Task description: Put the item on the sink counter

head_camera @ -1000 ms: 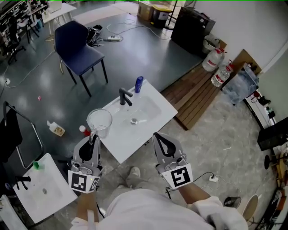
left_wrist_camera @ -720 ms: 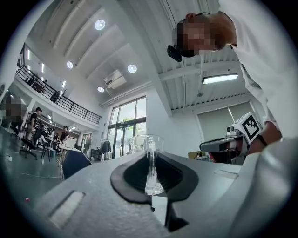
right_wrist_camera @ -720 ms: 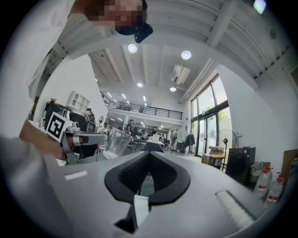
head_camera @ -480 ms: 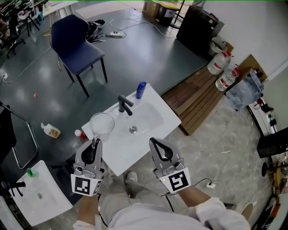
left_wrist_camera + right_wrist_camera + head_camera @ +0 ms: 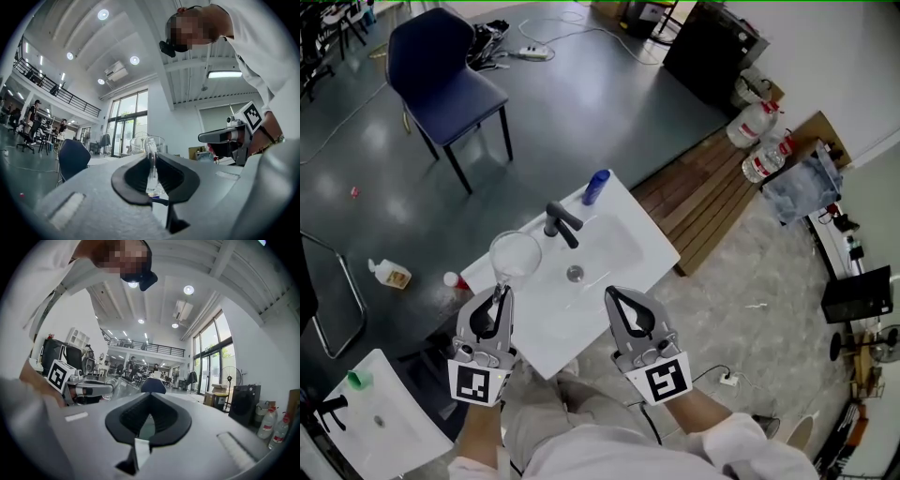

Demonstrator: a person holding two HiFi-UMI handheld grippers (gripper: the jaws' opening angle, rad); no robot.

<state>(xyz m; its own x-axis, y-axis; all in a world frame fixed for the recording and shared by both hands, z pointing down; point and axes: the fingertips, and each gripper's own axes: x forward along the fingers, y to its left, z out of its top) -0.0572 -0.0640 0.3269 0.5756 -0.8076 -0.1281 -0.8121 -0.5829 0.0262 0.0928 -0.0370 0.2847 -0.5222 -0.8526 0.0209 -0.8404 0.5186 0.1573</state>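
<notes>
Filling the middle, the white sink counter point(image 5: 619, 248) lies below both grippers. The left gripper point(image 5: 498, 298) is clamped on the rim of a clear glass cup point(image 5: 515, 255) over the counter's left corner (resting or not, I cannot tell). The right gripper point(image 5: 612, 293) has its jaws together, empty. A black faucet point(image 5: 561, 223) and a blue bottle point(image 5: 596, 187) stand beyond.

The cup point(image 5: 515, 255) is clear and glossy, the sink counter point(image 5: 553, 323) smooth white, the faucet point(image 5: 562, 225) matt black.
</notes>
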